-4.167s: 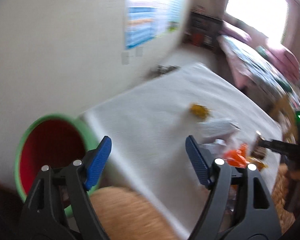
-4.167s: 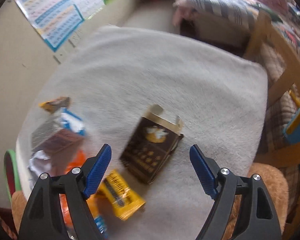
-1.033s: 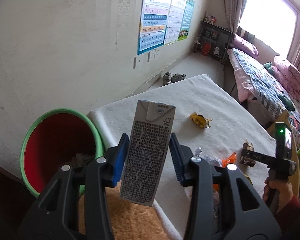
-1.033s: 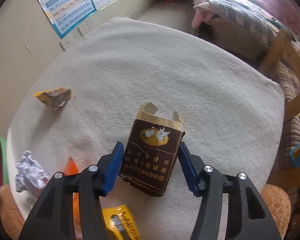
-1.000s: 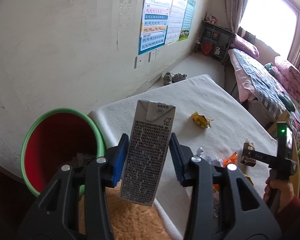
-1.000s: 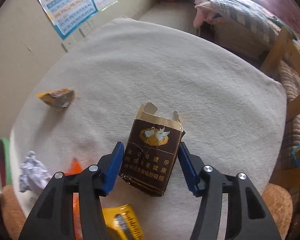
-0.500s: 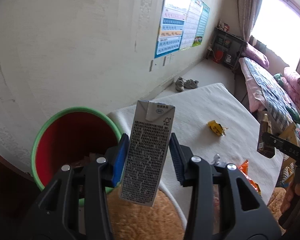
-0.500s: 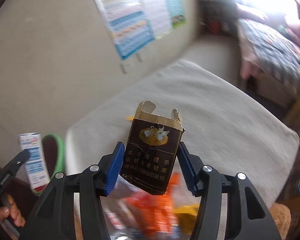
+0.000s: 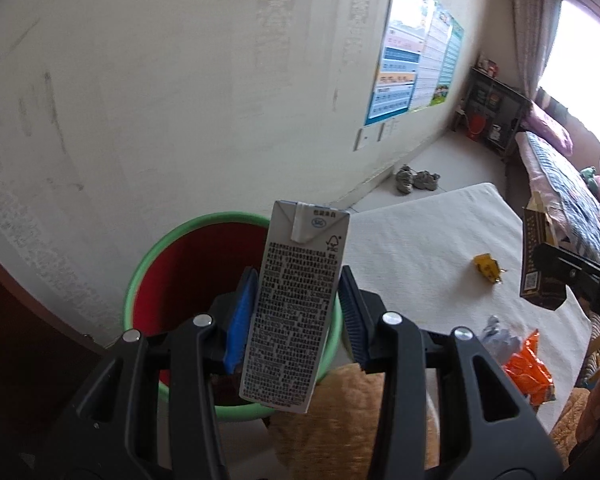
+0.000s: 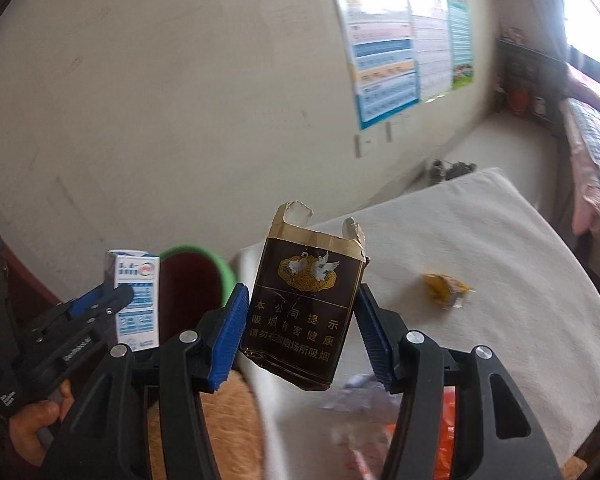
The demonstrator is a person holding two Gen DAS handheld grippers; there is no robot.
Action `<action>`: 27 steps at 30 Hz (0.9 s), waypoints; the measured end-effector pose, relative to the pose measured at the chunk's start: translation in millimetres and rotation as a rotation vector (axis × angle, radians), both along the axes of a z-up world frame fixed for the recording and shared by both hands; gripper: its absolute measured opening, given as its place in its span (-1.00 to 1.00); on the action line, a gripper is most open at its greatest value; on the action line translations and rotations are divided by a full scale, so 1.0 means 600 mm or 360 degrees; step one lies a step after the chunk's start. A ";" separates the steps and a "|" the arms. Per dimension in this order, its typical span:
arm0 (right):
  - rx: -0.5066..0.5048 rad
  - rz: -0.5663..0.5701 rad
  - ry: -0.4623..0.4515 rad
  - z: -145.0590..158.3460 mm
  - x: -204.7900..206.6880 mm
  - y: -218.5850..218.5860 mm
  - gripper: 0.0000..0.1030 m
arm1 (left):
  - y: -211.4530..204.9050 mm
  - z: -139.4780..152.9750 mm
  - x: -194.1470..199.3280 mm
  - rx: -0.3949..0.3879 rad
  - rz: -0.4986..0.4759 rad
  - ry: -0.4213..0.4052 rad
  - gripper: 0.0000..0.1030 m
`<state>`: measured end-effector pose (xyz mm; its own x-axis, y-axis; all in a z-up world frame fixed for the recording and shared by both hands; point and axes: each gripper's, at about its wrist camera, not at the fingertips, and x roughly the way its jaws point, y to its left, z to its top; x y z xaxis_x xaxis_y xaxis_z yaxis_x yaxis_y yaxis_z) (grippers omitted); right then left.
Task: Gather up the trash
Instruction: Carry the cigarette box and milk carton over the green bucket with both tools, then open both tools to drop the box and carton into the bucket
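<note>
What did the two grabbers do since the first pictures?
Both were open; now the left gripper is shut on the milk carton, carried over the green bin, and the right gripper has lifted the cigarette pack toward it. The yellow wrapper stayed on the table.

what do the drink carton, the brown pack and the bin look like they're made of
Drink carton: seemingly coated paperboard, smooth, with folded glued top flaps and fine print.
Brown pack: thin card with a slightly glossy dark print; its torn top edge shows pale raw fibre.
Bin: probably moulded plastic, with a smooth green rim and an evenly red inside.
</note>
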<state>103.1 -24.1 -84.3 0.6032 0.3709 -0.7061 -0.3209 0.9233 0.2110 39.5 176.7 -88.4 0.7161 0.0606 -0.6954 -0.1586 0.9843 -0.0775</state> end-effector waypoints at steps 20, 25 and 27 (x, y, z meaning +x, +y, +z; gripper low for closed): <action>0.0007 0.0345 0.0078 -0.025 0.015 0.184 0.04 | 0.126 -0.045 -0.012 0.0006 0.0233 0.0078 -0.23; -0.0008 0.0393 0.0101 -0.036 0.037 0.217 0.04 | 0.150 -0.063 -0.007 -0.0005 0.0269 0.0121 -0.23; -0.0010 0.0412 0.0104 -0.039 0.039 0.226 0.04 | 0.153 -0.068 -0.002 0.0002 0.0274 0.0131 -0.23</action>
<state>126.5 111.5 -107.7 0.4420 0.5021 -0.7433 -0.5322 0.8139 0.2334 38.1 268.8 -129.4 0.6356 0.1779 -0.7512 -0.3302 0.9422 -0.0562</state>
